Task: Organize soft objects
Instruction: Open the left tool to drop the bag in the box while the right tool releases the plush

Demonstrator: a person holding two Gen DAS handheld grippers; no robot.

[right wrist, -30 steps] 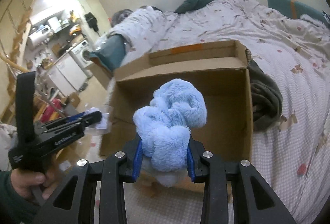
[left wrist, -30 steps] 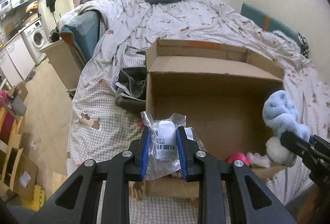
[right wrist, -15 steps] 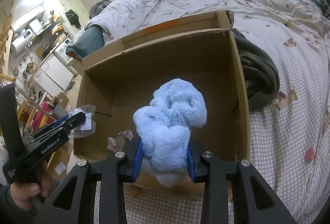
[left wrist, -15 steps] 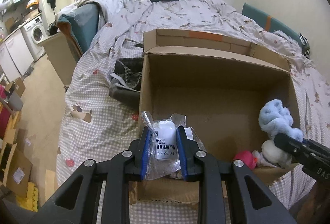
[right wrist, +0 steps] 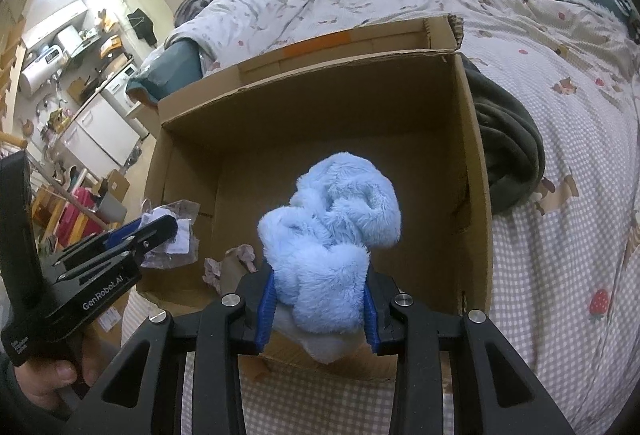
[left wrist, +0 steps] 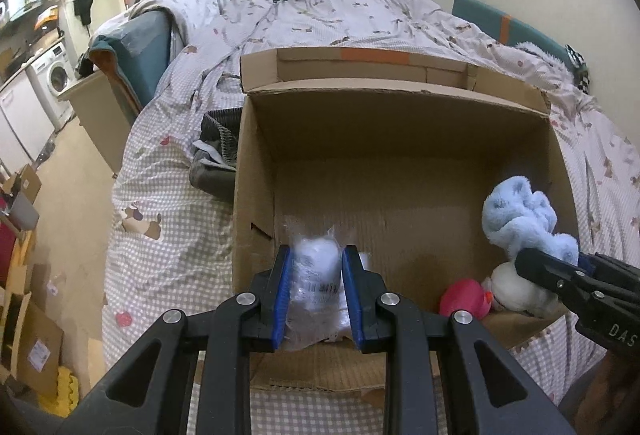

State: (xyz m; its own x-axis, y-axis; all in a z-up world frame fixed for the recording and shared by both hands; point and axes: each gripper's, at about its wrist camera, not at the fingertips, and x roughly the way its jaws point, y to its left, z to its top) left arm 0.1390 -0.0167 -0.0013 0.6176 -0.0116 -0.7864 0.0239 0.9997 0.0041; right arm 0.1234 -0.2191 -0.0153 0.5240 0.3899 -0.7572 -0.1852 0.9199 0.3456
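Both loads lowered since a second ago to just above the open brown cardboard box (left wrist: 400,171) on the bed: clear plastic-wrapped white item (left wrist: 316,275) clamped in left tongs (left wrist: 316,295), fluffy light-blue plush (right wrist: 324,239) clamped in right tongs (right wrist: 320,307); release judged imminent.

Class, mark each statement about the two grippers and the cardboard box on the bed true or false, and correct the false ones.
1. The right gripper holds a blue fluffy toy. True.
2. The left gripper is empty. False: its fingers clamp a clear plastic bag.
3. The cardboard box is closed. False: its flaps stand open.
4. A pink toy lies inside the box. True.
5. The box sits on the floor. False: it rests on the checked bedspread.
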